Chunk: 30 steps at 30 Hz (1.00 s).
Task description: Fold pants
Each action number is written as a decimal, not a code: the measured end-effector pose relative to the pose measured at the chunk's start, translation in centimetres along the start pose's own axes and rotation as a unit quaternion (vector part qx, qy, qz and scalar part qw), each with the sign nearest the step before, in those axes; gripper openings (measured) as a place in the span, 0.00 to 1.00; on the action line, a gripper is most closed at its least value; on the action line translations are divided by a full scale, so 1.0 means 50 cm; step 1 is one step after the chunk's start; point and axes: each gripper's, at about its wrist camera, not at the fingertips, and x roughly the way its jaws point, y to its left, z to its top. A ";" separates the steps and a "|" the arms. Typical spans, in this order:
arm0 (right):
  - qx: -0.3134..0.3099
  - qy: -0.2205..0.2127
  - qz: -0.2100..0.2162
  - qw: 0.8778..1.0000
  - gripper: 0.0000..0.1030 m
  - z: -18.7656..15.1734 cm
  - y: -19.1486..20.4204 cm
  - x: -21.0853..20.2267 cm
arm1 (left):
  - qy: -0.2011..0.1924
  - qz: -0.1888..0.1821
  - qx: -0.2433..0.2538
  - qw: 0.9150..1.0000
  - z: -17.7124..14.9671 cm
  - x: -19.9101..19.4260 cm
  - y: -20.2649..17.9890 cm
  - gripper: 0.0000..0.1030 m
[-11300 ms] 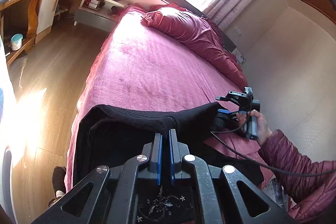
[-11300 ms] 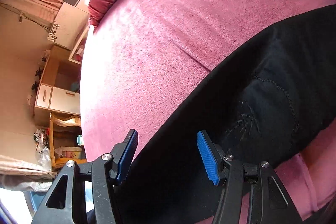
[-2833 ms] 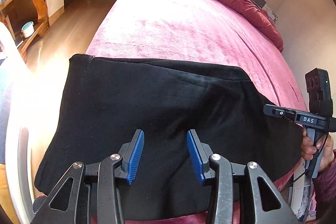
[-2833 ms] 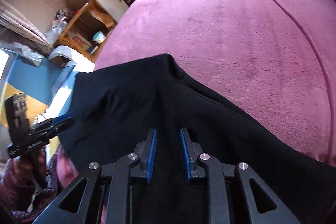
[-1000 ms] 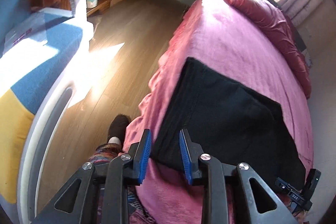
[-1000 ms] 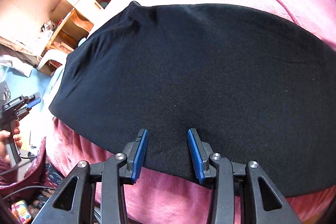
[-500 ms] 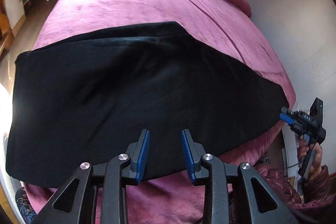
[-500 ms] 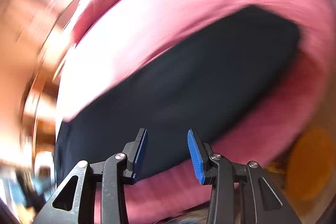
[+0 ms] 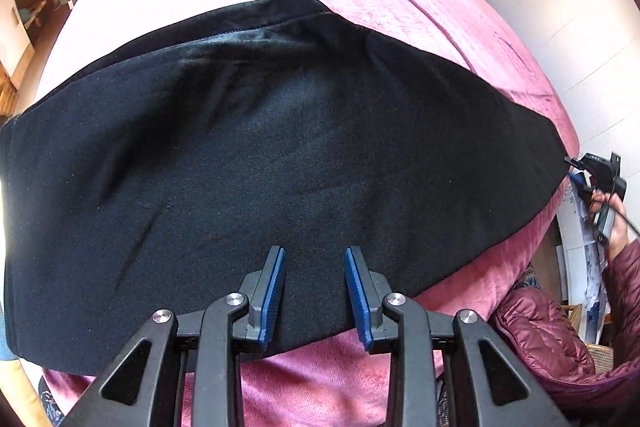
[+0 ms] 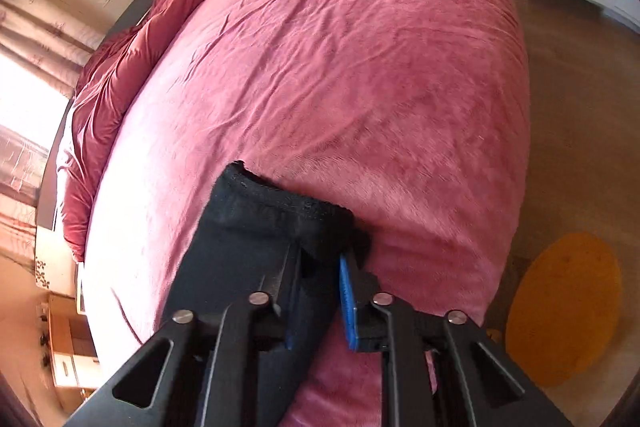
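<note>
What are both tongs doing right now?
Left tongs: open, empty, above the black pants.
Right tongs: have just been closing, now shut on the pants' end.

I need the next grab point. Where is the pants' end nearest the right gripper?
In the left wrist view, the pants taper rightward; that end lies at the bed's right edge, between the right gripper's pads.

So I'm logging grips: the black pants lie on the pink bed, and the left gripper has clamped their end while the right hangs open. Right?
No, swap the sides. The right wrist view shows the right gripper clamped on the pants; the left gripper hangs open above them on the bed.
</note>
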 end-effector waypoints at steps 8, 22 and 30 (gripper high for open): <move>-0.044 0.012 -0.057 0.997 0.12 0.010 -0.033 0.049 | 0.004 0.020 0.001 1.000 0.018 0.036 -0.036 0.30; 0.022 0.034 0.080 0.996 0.52 -0.039 -0.113 -0.050 | -0.026 0.001 -0.003 1.000 0.030 0.015 -0.077 0.31; 0.036 0.051 0.105 0.992 0.52 -0.091 -0.099 -0.012 | -0.035 -0.018 0.048 0.998 0.089 0.034 -0.156 0.31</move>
